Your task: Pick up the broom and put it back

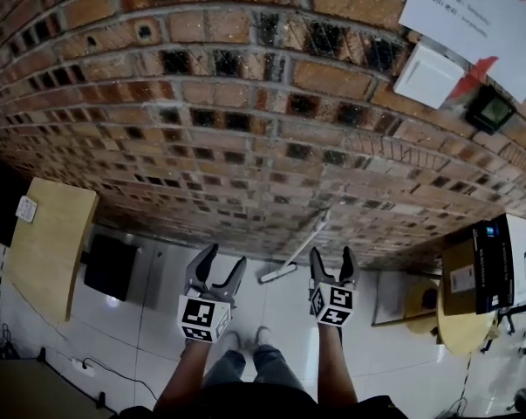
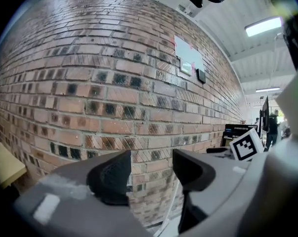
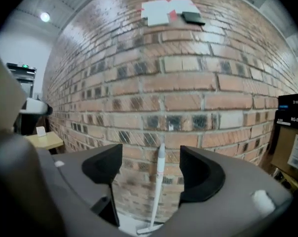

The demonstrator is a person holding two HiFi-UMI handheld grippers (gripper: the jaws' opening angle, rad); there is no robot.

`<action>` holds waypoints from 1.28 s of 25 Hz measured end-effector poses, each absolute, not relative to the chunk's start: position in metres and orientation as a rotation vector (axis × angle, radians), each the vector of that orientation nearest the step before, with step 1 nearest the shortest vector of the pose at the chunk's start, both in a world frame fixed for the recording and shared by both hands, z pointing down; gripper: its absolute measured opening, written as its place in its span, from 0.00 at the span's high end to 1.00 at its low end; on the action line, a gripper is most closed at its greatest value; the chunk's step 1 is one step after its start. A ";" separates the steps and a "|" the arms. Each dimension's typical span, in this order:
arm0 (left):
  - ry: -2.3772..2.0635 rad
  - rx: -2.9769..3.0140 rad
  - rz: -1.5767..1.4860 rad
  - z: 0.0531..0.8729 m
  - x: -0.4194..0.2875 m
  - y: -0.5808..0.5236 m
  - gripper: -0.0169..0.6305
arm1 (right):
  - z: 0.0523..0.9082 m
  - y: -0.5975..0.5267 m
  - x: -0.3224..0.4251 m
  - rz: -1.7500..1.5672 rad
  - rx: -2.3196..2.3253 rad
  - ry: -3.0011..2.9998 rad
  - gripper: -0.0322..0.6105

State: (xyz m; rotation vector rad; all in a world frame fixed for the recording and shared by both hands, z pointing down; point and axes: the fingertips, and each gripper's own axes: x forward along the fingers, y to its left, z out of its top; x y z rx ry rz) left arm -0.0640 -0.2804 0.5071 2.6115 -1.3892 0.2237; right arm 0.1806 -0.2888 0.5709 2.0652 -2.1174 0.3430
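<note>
Plainly the brick wall [image 1: 245, 129] fills most of what one sees from here, with paper notices [image 1: 472, 7] pinned high at its right. Below it runs a pale tiled floor [image 1: 158, 321]. A wooden table [image 1: 49, 243] stands at the left, and stacked boxes [image 1: 498, 264] sit on a round table at the right.

The broom [image 1: 302, 244] leans against the far wall, its head on the floor and its white handle slanting up to the bricks. It stands free, with nothing touching it.

The person holds both tools up on the near side, well apart from it. The left gripper [image 1: 226, 258] has its jaws spread, with only brickwork showing between them. The right gripper [image 1: 332, 254] is likewise released and empty. Its own view lines up on the broom handle [image 3: 158, 186], but the handle is far beyond the pads.

I'd judge the broom already put back and the job all but done. What remains is to draw both hands away without knocking the handle loose.
</note>
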 end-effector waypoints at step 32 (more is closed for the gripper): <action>-1.597 2.854 -0.041 0.343 -0.004 0.089 0.53 | 0.327 0.119 0.157 -0.162 1.976 -2.626 0.39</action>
